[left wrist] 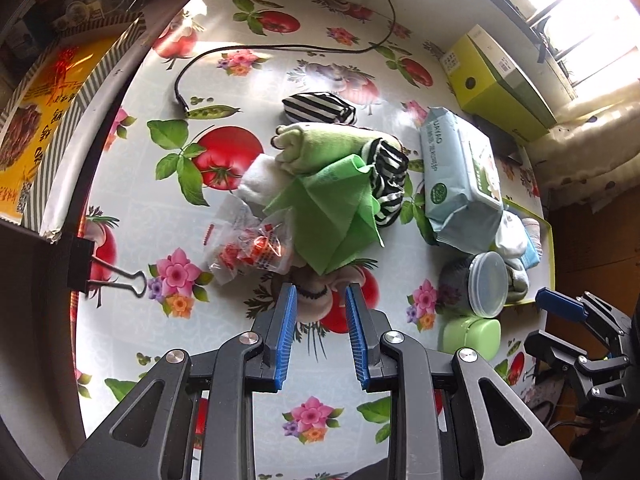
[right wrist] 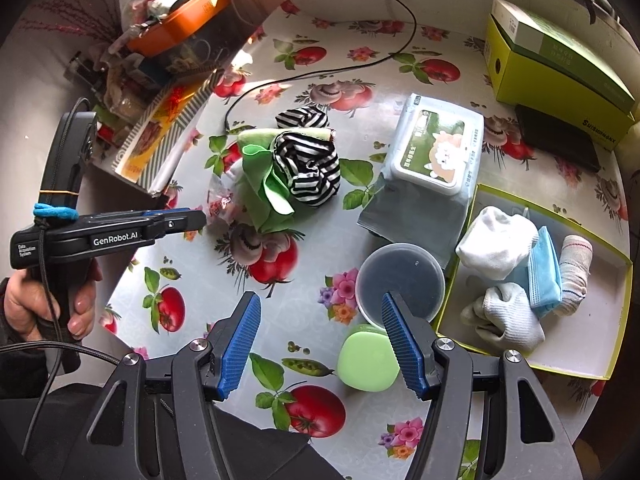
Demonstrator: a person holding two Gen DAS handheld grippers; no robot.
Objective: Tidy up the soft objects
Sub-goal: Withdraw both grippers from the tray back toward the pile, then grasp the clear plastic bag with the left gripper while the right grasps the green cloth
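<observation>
Landmark: the green cloth (left wrist: pixel 332 216) is taken as the reference; it is draped over the pile of soft things near the middle of the flowered table (left wrist: pixel 168 208).
Left gripper (left wrist: pixel 320 300): its jaws are held apart with nothing between the blue pads; it is poised just in front of the green cloth's near edge, above the tablecloth.
Right gripper (right wrist: pixel 320 320): its jaws are spread wide and nothing is gripped; it is held well to the right of the green cloth, near a round lidded container (right wrist: pixel 400 280) and a green soap-like case (right wrist: pixel 368 360).
Striped cloth (right wrist: pixel 312 168): a black-and-white bundle is seen resting against the right side of the green cloth, partly on it.
Second striped piece (left wrist: pixel 320 108): it is found just behind the green cloth.
Rolled pale-green towel (left wrist: pixel 320 140): it is laid directly behind the green cloth, touching it.
White soft item (left wrist: pixel 260 184): it is tucked under the green cloth's left edge.
Plastic bag (left wrist: pixel 244 248): a clear crinkled bag with red print is set just left of the green cloth.
Wipes pack (right wrist: pixel 432 156): it is placed to the right of the green cloth, apart from it.
Tray (right wrist: pixel 592 356): a green-rimmed tray is seen far right of the green cloth; a white sock (right wrist: pixel 496 244), a blue mask (right wrist: pixel 544 276), a grey glove (right wrist: pixel 508 316) and a rolled sock (right wrist: pixel 574 276) are held in it.
</observation>
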